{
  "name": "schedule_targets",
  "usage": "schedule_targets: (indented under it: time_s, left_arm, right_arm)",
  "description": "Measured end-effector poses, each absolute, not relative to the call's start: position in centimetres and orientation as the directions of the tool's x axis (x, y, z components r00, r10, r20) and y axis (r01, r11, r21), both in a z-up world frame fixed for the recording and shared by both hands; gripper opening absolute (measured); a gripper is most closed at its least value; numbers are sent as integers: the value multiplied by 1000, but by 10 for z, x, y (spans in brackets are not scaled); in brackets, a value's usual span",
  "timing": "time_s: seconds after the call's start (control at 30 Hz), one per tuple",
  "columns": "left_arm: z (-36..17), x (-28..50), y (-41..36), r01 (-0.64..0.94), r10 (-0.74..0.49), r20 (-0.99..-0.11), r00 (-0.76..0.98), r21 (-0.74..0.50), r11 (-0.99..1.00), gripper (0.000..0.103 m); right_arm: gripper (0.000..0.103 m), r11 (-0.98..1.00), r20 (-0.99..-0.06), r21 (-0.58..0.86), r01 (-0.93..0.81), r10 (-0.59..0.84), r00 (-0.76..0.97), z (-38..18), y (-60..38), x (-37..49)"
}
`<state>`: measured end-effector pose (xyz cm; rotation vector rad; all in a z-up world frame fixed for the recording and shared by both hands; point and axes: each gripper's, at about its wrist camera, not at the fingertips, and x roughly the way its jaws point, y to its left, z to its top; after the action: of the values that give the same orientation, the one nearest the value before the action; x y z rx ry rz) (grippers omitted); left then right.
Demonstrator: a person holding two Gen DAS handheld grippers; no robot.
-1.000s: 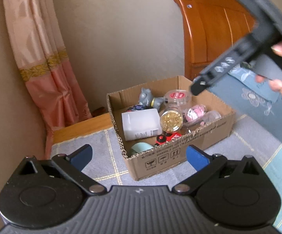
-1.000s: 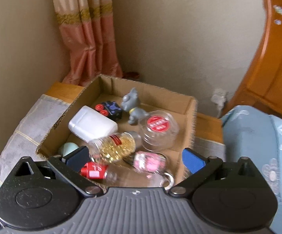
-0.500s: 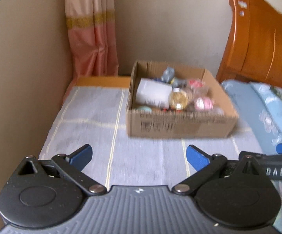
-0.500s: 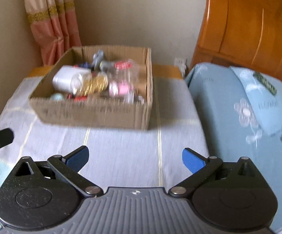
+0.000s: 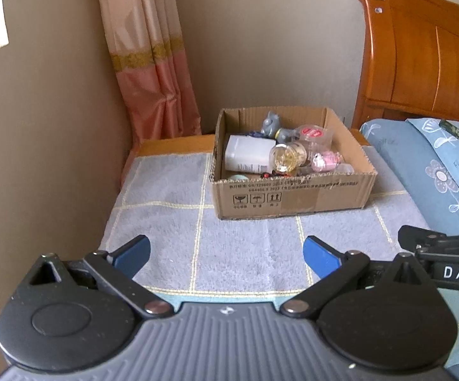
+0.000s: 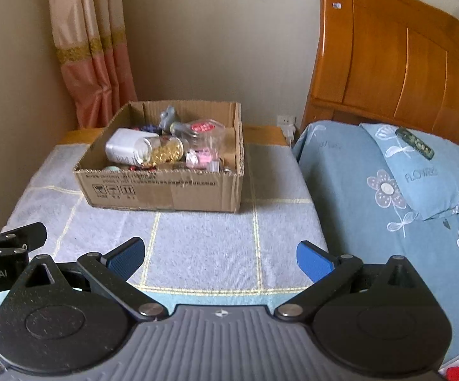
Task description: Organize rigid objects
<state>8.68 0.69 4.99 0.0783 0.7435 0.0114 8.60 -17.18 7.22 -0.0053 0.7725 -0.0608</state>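
Observation:
A cardboard box [image 5: 293,198] [image 6: 166,193] stands on a grey checked towel at the far end of a low surface. It holds a white plastic bottle [image 5: 248,155] [image 6: 123,149], a clear jar of gold bits [image 5: 288,158] [image 6: 162,154], a red-lidded clear tub [image 5: 313,133] [image 6: 202,127], a grey figurine [image 5: 270,125] [image 6: 167,117] and a pink item [image 5: 326,160] [image 6: 201,158]. My left gripper [image 5: 226,254] and right gripper [image 6: 220,255] are both open and empty, well short of the box, side by side.
The grey towel [image 5: 245,247] [image 6: 204,241] covers the surface in front of the box. A bed with blue flowered bedding [image 6: 388,190] and a wooden headboard [image 6: 388,63] lies on the right. A wall and pink curtain [image 5: 153,79] stand on the left.
Both grippers have pulled back from above the box to well in front of it, and stayed open. The box contents look the same.

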Motion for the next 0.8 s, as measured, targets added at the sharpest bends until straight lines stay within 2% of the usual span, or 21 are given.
schedule_targets:
  time_s: [0.8]
  left_arm:
    - [61,81,1,20,56,-651,757,109,994,102]
  right_arm:
    - [103,998,-679,7,57,-37,733,79,-172,80]
